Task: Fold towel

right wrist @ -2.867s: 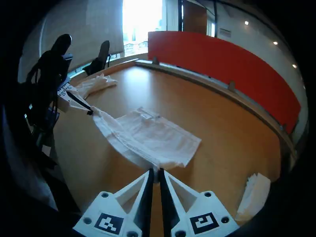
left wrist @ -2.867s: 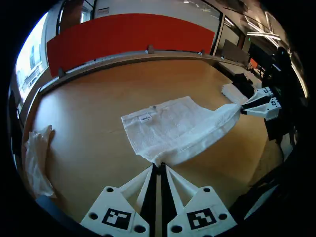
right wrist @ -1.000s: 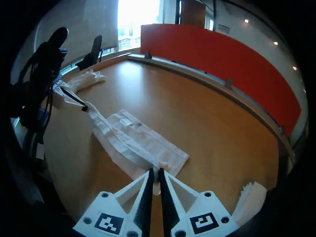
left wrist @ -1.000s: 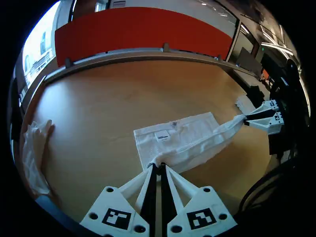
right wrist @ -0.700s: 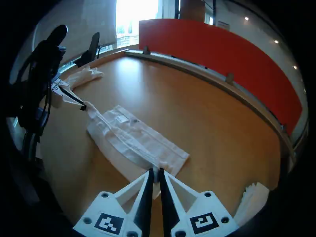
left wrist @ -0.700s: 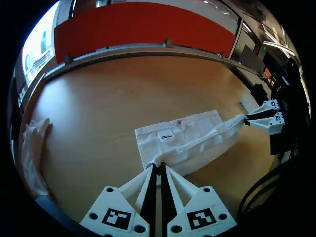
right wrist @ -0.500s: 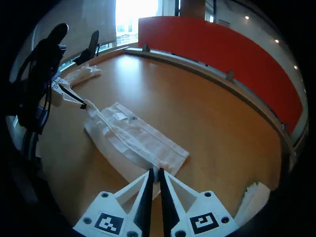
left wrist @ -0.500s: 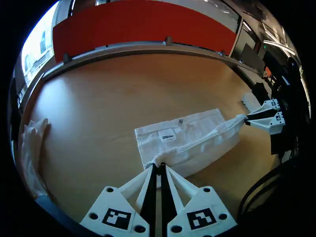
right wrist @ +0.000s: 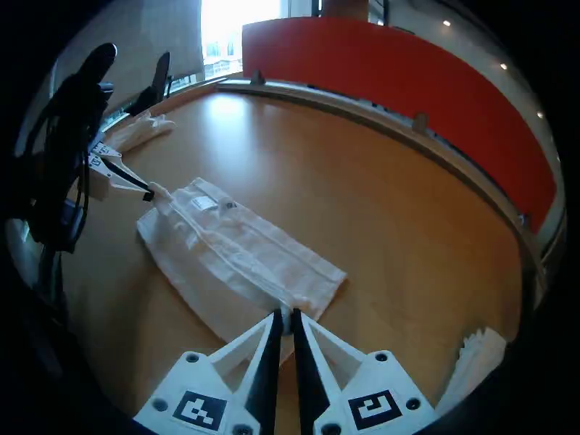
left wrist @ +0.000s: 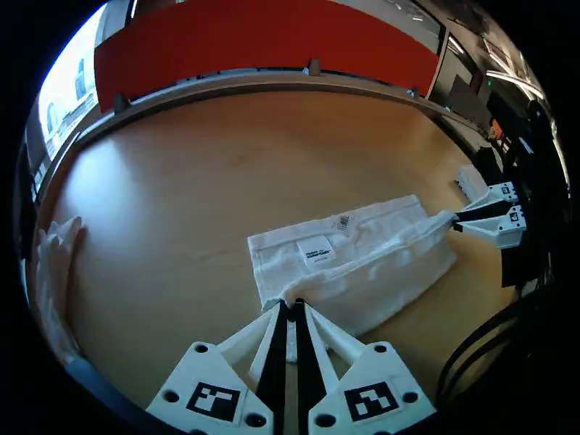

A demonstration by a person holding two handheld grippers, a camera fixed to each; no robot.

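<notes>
A white towel (left wrist: 348,261) lies folded lengthwise on the wooden table (left wrist: 203,174), a label on its top layer. My left gripper (left wrist: 288,303) is shut on one corner of the upper layer, held just above the table. In the right gripper view the same towel (right wrist: 232,254) stretches away from my right gripper (right wrist: 284,313), which is shut on the opposite corner. Each view shows the other gripper far off: the right one (left wrist: 455,216) at the towel's far end, the left one (right wrist: 148,194) likewise. The lifted edge sags between them.
A second pile of white cloth (left wrist: 51,283) lies at the table's left edge, also seen as cloth (right wrist: 141,130) at the far left. Another folded cloth (right wrist: 475,359) sits at the lower right. A red partition (left wrist: 261,36) runs along the table's back.
Both grippers have carried the lifted edge back over the towel and lowered it, so the towel now lies flatter and wider. Both grips have stayed shut.
</notes>
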